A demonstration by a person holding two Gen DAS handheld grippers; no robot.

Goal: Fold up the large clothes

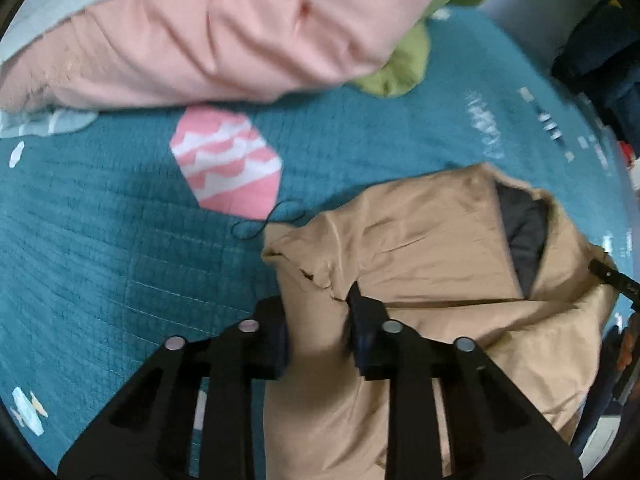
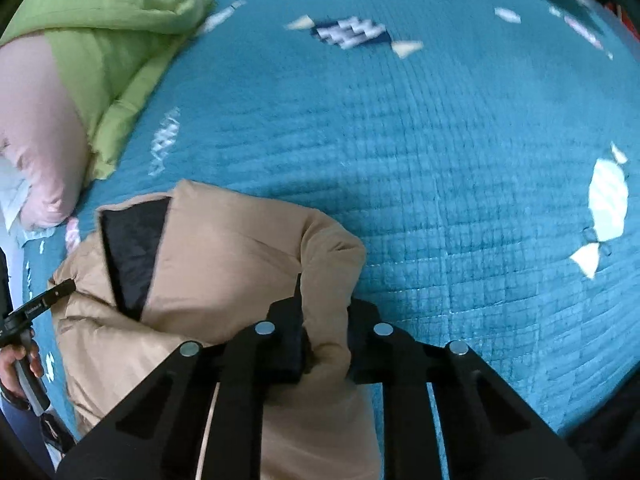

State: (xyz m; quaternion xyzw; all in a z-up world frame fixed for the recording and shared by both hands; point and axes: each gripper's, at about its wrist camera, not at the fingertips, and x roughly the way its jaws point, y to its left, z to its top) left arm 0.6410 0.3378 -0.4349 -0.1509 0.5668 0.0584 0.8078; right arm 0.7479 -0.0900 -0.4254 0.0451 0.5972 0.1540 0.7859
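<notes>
A tan padded jacket (image 1: 432,248) with dark lining (image 1: 524,236) lies bunched on the teal quilted bedspread (image 1: 100,220). My left gripper (image 1: 318,320) points steeply down at the jacket's left edge, and a fold of tan fabric is pinched between its black fingers (image 1: 360,320). In the right wrist view the same jacket (image 2: 224,264) fills the lower left. My right gripper (image 2: 326,336) is shut on a rounded fold at its right edge. The other gripper's tip (image 2: 48,300) and a hand (image 2: 20,360) show at the left border.
A pink duvet (image 1: 224,32) and a green cloth (image 1: 400,68) are heaped at the far side of the bed. A thin black loop (image 1: 264,220) lies beside the jacket. Open bedspread (image 2: 440,160) stretches away to the right of the jacket.
</notes>
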